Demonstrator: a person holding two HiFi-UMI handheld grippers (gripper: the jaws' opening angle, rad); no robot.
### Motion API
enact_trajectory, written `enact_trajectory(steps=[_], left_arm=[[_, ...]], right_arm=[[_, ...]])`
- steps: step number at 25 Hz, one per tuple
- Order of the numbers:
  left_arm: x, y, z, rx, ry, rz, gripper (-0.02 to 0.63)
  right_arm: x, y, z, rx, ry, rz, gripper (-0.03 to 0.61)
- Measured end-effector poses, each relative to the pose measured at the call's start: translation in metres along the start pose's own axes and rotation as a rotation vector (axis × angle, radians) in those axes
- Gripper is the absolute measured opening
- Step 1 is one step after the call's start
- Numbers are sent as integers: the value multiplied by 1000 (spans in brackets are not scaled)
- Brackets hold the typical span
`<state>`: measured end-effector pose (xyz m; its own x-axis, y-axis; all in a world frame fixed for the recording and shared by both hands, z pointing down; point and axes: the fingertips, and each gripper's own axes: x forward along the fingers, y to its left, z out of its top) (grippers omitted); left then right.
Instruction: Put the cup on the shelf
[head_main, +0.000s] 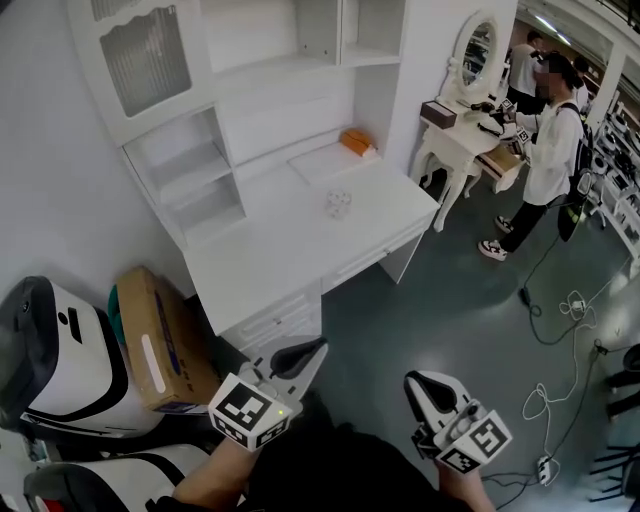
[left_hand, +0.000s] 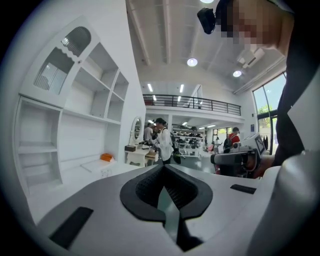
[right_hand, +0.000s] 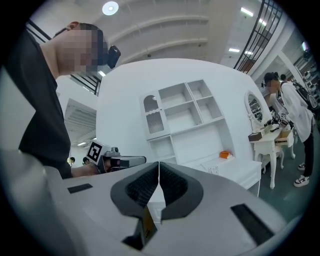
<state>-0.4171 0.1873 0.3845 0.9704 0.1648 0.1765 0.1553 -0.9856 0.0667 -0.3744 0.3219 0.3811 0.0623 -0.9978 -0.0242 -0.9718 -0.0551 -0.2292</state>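
- small pale patterned cup: stands upright on the white counter, out on the open top near its middle, apart from everything else. not on any shelf.
- flat orange object: lies further back on the counter, against the rear corner, well apart from the cup.
- white open shelf unit: rises from the back of the counter; its compartments look bare. a door of ribbed frosted glass sits above them.
- brown cardboard box: on the floor, just beside the counter's near end.
- left gripper: low in the head view, well short of the counter. fingers closed together, nothing between them.
- right gripper: alongside the left, also clear of the counter. fingers closed together, empty.
- background: person in a white top standing at a white dressing table with an oval mirror.
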Motion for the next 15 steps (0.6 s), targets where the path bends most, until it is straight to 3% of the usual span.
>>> enact_trajectory(steps=[7,15], left_arm=[[29,37,-5,-62,-6,20,12],[92,86,6,-49,7,-23,12]], right_arm=[[10,-32,0,31,-2,-48,17],[63,-100,13,44,-17,-85,18]])
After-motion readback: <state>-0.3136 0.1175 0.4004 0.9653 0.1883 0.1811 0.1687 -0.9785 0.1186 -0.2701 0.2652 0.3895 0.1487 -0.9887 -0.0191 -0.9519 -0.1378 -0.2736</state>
